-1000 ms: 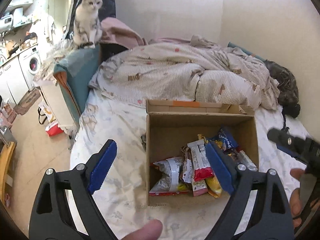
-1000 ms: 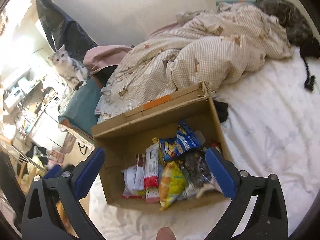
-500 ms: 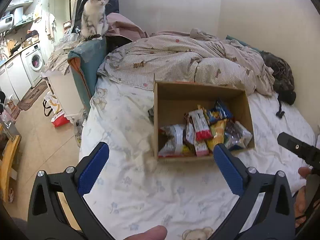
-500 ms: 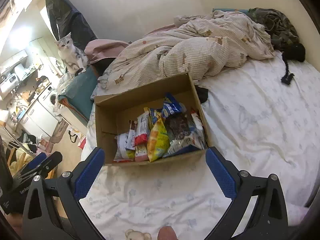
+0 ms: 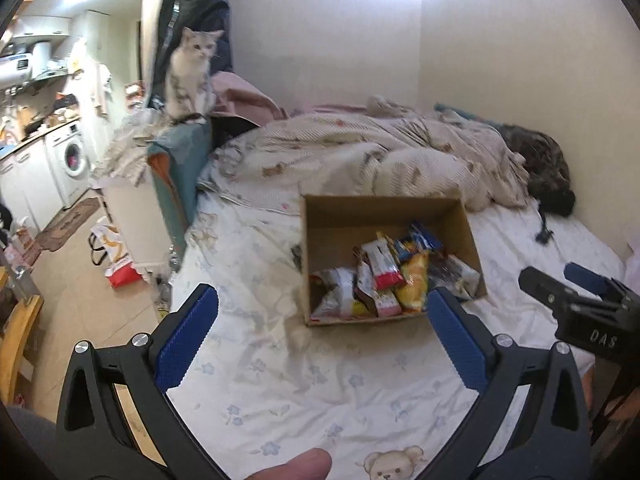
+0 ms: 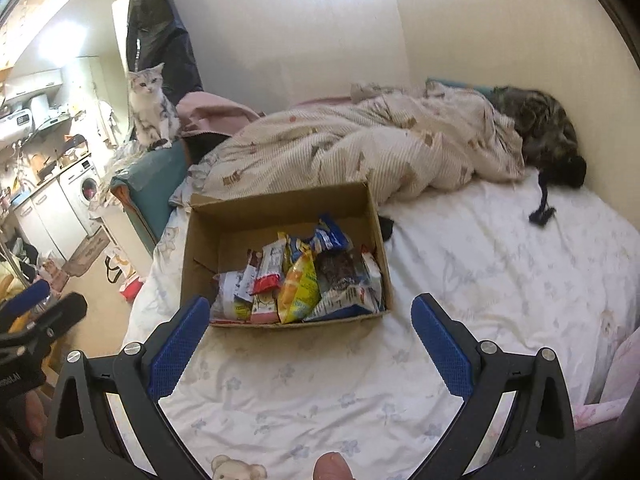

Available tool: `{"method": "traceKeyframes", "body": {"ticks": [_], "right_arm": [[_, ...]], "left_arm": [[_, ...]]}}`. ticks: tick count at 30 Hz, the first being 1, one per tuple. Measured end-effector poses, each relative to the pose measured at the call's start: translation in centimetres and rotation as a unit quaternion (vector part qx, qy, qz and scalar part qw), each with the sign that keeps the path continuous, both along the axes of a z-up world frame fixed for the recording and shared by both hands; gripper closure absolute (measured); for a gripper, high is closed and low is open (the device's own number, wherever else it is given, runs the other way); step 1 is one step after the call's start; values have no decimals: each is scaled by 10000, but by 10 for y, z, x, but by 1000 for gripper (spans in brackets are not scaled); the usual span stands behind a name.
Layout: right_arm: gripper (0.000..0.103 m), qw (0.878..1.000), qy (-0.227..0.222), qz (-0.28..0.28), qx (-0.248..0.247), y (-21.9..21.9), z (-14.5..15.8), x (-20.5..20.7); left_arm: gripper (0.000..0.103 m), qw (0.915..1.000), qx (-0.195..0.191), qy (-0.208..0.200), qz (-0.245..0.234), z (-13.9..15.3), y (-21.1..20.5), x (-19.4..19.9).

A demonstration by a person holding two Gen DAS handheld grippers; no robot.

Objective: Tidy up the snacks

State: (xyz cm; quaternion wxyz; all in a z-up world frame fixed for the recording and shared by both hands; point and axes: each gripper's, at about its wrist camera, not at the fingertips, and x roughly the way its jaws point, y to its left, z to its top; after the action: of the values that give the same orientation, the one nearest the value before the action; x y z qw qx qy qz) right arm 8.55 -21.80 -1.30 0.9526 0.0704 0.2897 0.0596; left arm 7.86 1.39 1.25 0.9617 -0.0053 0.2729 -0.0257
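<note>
Both claws hang released and empty over the near sheet (image 6: 304, 392): left gripper (image 5: 320, 336), right gripper (image 6: 312, 340). The snacks (image 6: 304, 280) lie packed in the box (image 6: 280, 204) mid-bed. The sorting looks finished; any next move means reaching forward again.

My box (image 6: 280, 216) hides its lowest snack packets (image 6: 296, 280) beneath the upper ones; their print is too small to read. My right gripper (image 5: 576, 300) is cut off at the picture's edge.
</note>
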Motion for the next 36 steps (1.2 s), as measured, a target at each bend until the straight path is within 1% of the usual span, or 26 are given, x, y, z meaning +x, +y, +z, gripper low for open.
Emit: {"method": "traceKeyframes", "body": {"ticks": [4,9,12,15,20,23,36], "right_arm": [[0,10000,-8,36,-53,7,-3,4],[0,9998,176,79,32,13,-11,13],[0,9997,217,86,-13,16,-13,16],[0,9997,201,91,-57,17,-13,14],[0,9997,227,63,-18,14,-13,14],[0,9997,251,43,7,13,-14,16],[0,9996,261,50,-23,13,-15,17]], "left_arm": [[0,9997,-205,53,126,-5,7,6],[0,9991,-142,301,260,-19,7,16],[0,9985,-282,383,267,-21,9,20],[0,9980,-331,433,322,-24,11,21],[0,9980,-363,385,337,-22,13,20],[0,9983,-312,352,358,-21,13,19],[0,9978,-392,373,380,-21,15,19]]}}
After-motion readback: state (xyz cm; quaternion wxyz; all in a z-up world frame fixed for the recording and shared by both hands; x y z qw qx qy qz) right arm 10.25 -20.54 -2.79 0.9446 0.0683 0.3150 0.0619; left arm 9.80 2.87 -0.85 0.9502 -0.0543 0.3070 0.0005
